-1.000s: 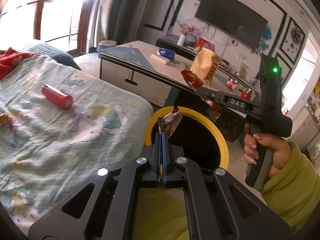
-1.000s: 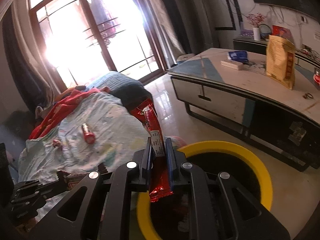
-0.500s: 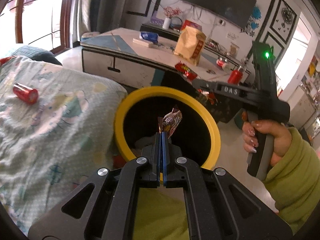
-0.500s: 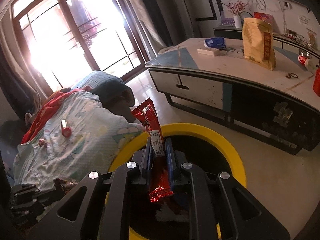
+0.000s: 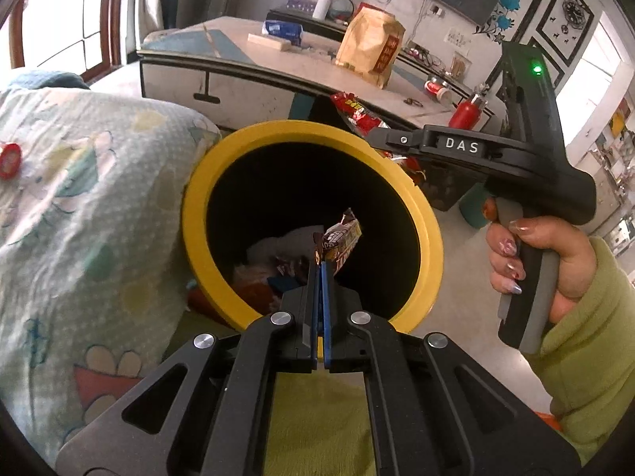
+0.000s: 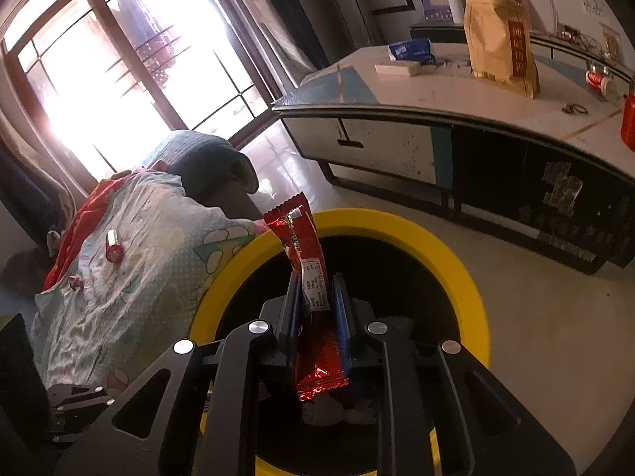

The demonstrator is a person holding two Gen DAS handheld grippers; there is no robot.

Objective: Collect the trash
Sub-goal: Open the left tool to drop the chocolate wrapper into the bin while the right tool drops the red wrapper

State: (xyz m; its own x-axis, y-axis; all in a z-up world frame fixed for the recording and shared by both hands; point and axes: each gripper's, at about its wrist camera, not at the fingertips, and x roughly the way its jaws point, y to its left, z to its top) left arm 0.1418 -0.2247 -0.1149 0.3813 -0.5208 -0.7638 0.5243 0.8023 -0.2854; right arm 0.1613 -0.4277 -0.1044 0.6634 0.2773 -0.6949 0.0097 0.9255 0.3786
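The yellow-rimmed bin (image 5: 206, 182) stood on the floor against the blanket-covered bed (image 5: 79, 198). Only the left view showed the hand (image 5: 555, 254) gripping the right tool. The left claw (image 5: 320, 273), pressed together, pinched a brown wrapper (image 5: 341, 238) over the bin mouth. The right claw (image 6: 317, 289) had just been opening; the red wrapper (image 6: 301, 246) stood between its pads, above the bin.

The bin (image 5: 309, 214) stands on the floor just beside the bed (image 5: 79, 206), with rubbish (image 5: 274, 261) inside. Behind it is a low table (image 6: 456, 91) bearing a paper bag (image 6: 500, 43).
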